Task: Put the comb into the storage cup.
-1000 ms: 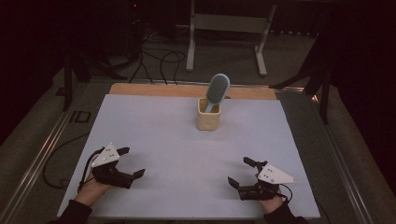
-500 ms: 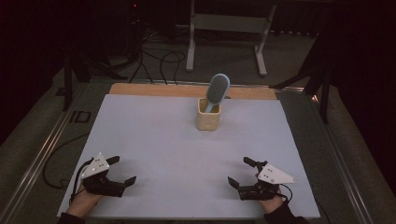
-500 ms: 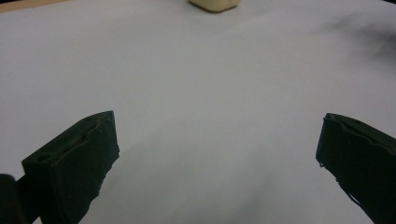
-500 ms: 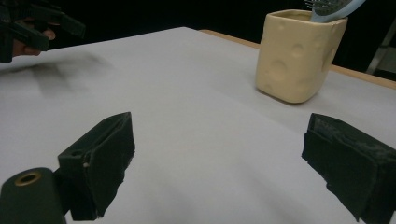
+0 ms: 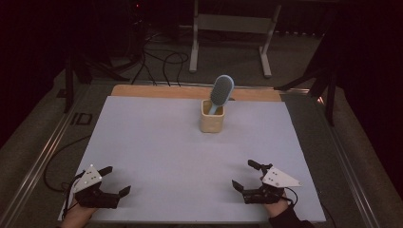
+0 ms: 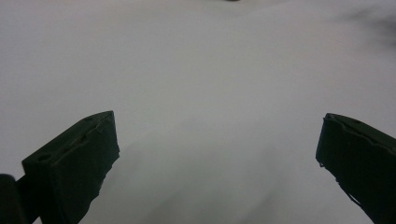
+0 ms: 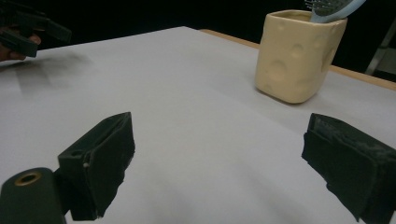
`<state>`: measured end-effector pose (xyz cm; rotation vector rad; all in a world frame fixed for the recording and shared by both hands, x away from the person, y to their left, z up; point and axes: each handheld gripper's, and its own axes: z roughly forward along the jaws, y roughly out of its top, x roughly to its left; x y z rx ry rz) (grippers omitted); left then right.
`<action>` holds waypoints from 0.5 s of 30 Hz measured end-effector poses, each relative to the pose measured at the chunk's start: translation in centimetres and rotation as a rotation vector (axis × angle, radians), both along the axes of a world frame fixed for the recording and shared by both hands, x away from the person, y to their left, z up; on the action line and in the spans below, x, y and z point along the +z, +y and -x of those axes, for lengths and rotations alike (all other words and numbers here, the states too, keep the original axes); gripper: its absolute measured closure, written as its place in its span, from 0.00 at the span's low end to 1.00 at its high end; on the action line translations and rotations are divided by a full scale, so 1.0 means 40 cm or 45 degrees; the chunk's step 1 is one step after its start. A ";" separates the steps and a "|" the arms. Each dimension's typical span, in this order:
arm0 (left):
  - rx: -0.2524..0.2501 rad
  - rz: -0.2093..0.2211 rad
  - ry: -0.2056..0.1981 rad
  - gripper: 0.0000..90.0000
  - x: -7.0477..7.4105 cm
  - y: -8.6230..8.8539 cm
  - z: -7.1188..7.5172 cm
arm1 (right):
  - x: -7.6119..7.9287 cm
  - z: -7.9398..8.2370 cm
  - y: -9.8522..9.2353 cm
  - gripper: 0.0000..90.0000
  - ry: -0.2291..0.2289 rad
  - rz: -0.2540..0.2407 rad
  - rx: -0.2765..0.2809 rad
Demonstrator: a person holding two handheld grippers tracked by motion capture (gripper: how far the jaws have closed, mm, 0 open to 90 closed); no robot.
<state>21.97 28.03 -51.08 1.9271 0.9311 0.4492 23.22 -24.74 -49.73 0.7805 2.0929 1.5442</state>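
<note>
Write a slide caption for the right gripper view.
Open right gripper faces a cream cup holding a blue hairbrush on the white table.

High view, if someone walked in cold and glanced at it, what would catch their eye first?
Most likely the cream cup standing alone toward the far middle of the pale table, with a blue hairbrush sticking up out of it, bristle head on top. Next, the two black grippers at the near edge: the left gripper at the near left corner and the right gripper at the near right, both with jaws apart and holding nothing.
</note>
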 end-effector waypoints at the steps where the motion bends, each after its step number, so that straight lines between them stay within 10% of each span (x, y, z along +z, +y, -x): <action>1: 0.000 0.009 -0.003 0.00 0.001 0.002 -0.001 | 0.000 0.000 0.000 0.10 0.000 -0.001 0.001; 15: 0.005 0.043 0.012 0.00 -0.007 0.017 0.000 | -0.003 -0.006 0.006 0.10 0.002 0.014 0.017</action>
